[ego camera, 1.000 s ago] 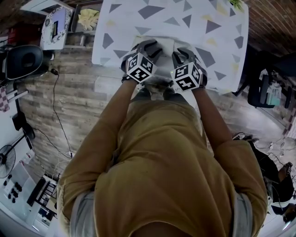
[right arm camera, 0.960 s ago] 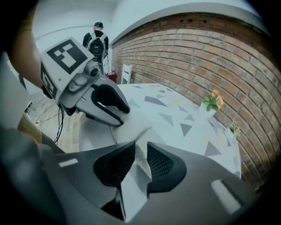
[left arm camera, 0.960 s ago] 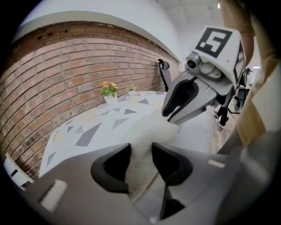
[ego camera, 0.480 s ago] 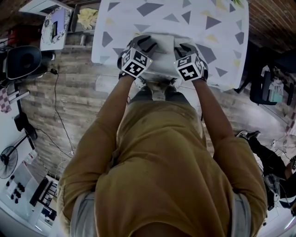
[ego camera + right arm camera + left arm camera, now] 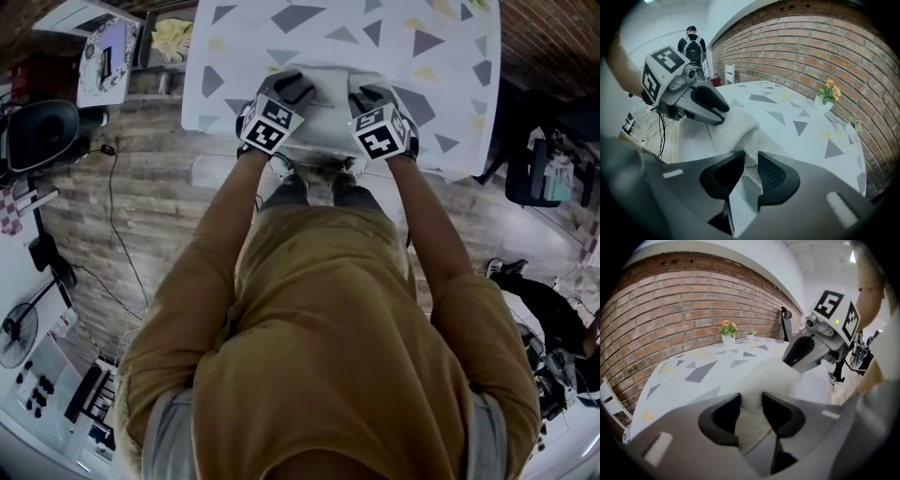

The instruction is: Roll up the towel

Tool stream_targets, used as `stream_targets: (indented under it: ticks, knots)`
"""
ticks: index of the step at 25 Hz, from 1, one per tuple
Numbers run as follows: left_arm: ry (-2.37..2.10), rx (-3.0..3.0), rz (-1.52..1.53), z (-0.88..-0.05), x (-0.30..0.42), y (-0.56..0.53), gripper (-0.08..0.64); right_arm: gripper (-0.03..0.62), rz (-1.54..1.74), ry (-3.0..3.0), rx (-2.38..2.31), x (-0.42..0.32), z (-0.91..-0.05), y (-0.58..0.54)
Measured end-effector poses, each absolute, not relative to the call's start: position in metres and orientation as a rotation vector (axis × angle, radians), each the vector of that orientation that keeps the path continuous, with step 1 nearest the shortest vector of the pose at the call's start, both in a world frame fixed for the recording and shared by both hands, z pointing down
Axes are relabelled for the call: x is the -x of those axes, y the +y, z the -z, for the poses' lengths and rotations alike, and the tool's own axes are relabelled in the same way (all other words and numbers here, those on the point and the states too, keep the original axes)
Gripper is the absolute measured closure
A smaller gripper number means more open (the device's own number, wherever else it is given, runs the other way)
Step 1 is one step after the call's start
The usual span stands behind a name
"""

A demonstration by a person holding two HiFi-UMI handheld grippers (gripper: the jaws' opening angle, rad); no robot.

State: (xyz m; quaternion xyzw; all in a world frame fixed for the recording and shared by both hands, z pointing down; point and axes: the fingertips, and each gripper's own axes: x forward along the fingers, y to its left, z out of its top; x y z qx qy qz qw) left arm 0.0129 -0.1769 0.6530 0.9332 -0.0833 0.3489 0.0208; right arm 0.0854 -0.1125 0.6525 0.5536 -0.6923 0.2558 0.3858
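A white towel (image 5: pixel 328 89) lies partly rolled at the near edge of the table (image 5: pixel 441 56) with the triangle-patterned cloth. My left gripper (image 5: pixel 298 91) is shut on the roll's left end; towel pile fills the gap between its jaws (image 5: pixel 751 409). My right gripper (image 5: pixel 367 96) is shut on the right end, with a fold of towel (image 5: pixel 740 126) pinched between its jaws (image 5: pixel 751 165). In the left gripper view the right gripper (image 5: pixel 806 350) rests on the towel (image 5: pixel 768 378). The right gripper view shows the left gripper (image 5: pixel 705 107) on top of the roll.
Two small flower pots (image 5: pixel 728 333) stand at the table's far end by a brick wall (image 5: pixel 825 51). A white chair (image 5: pixel 730 73) stands beyond the table. A person (image 5: pixel 693 44) stands far off. Floor-side shelves and gear (image 5: pixel 112 56) lie left of the table.
Both grippers have moved a little up the picture, farther onto the table, with the towel roll. Each has rolled slightly about its own axis.
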Motion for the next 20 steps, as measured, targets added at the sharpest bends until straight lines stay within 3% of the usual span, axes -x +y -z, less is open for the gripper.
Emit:
stream_targets:
  ticks: [12, 20]
  knots:
    - [-0.279, -2.931, -1.073, -0.642, -0.007, -0.175, 0.386, 0.518, -0.613, -1.716, -1.477, -0.088, -0.642, -0.107]
    - [-0.472, -2.971, -0.756, -0.587, 0.024, -0.180, 0.396, 0.520, -0.607, -1.689, -1.761, -0.119, -0.592, -0.060]
